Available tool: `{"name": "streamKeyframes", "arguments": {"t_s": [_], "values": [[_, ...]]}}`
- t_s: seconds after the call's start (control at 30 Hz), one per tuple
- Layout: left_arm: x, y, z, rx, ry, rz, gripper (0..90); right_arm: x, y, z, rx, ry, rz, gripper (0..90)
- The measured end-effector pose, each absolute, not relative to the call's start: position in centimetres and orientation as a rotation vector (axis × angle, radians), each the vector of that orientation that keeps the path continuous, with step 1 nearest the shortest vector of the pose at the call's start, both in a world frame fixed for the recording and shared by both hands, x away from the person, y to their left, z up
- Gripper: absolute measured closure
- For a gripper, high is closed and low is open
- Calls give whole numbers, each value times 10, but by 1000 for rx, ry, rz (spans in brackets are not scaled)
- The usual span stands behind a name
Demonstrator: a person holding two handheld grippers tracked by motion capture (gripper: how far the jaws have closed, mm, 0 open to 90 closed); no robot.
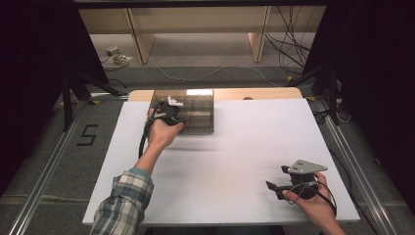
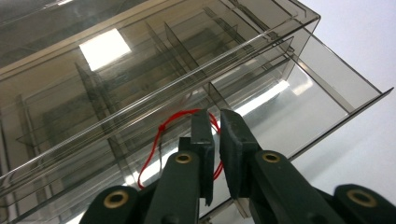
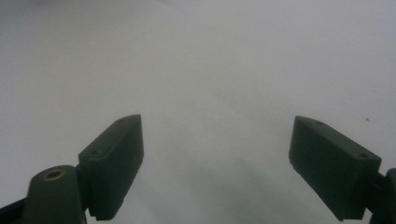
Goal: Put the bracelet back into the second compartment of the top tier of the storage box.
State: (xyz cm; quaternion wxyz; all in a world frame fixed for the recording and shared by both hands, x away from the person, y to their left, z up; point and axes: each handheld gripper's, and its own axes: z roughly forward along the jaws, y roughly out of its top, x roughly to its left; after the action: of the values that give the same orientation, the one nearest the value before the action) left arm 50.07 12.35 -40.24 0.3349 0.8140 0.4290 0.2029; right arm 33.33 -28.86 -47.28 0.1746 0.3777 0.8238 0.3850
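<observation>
Left tongs (image 2: 217, 116) at smoky clear-plastic drawer box (image 2: 140, 84).

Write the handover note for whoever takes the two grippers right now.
Left gripper: at the front of the smoky clear drawer box, jaws nearly together with a narrow gap, the red string loop around them. Whether the pads pinch the loop I cannot tell.
Right gripper: open, idle over bare white table, near right.
Done: one drawer stands pulled partway out.
Left: probably finish the pull by the loop, or let go; keep the box steady.
</observation>
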Motion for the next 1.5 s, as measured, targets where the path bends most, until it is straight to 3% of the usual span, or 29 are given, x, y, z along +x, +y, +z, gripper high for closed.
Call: {"name": "streamKeyframes", "arguments": {"t_s": [0.6,0.87,1.13,1.5], "values": [[480,135,-388,2021,1128,560,637,333,-288,-473,1066,2331,1096,187],[459,145,-383,1973,1162,567,429,334,-288,-473,1070,2335,1092,187],[426,153,-385,1940,1102,582,292,334,-287,-473,1075,2331,1096,186],[379,166,-416,1960,1004,570,242,334,-287,-473,1071,2330,1097,185]]}}
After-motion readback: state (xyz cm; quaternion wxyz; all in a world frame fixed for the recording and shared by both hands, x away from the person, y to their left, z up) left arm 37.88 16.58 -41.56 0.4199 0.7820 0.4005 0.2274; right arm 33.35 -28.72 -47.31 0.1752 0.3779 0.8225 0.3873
